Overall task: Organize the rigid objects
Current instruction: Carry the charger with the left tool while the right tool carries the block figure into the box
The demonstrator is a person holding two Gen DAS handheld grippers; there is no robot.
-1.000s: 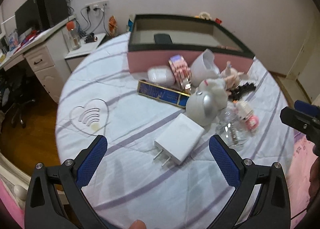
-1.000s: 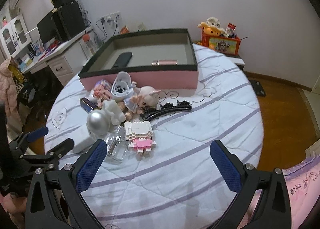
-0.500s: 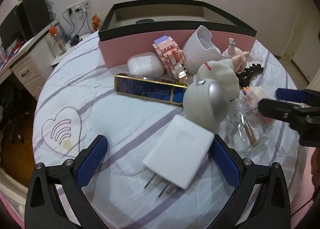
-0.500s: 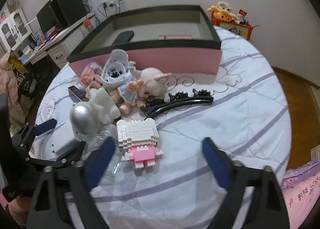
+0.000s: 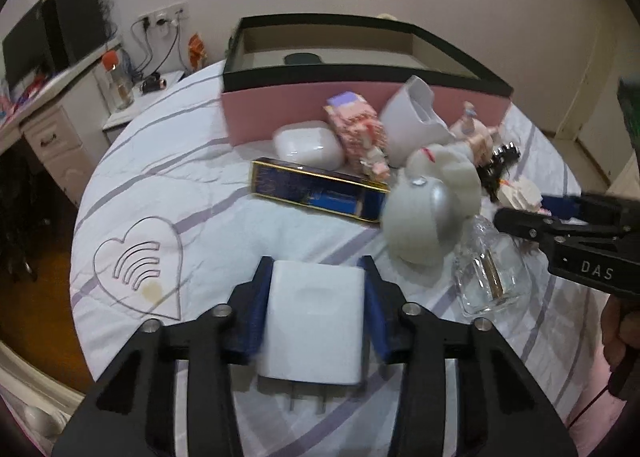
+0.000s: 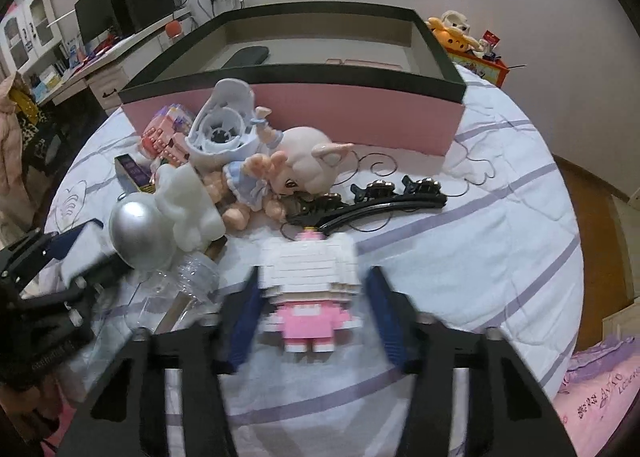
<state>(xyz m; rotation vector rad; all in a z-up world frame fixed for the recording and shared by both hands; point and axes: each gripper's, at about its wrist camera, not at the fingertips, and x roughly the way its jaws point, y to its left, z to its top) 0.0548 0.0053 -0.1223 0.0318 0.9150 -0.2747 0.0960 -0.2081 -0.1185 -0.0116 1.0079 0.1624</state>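
Rigid clutter lies mid-frame before the pink box (image 5: 360, 113). Low centre of the left view, the left gripper (image 5: 316, 311) is closing on the white charger (image 5: 316, 321), blue pads against its flat sides: light, stiff, slippery plastic. The right gripper (image 6: 310, 307) is closing around the brick figure (image 6: 310, 281), not clearly touching; it probably breaks apart, so squeeze the wide white block.
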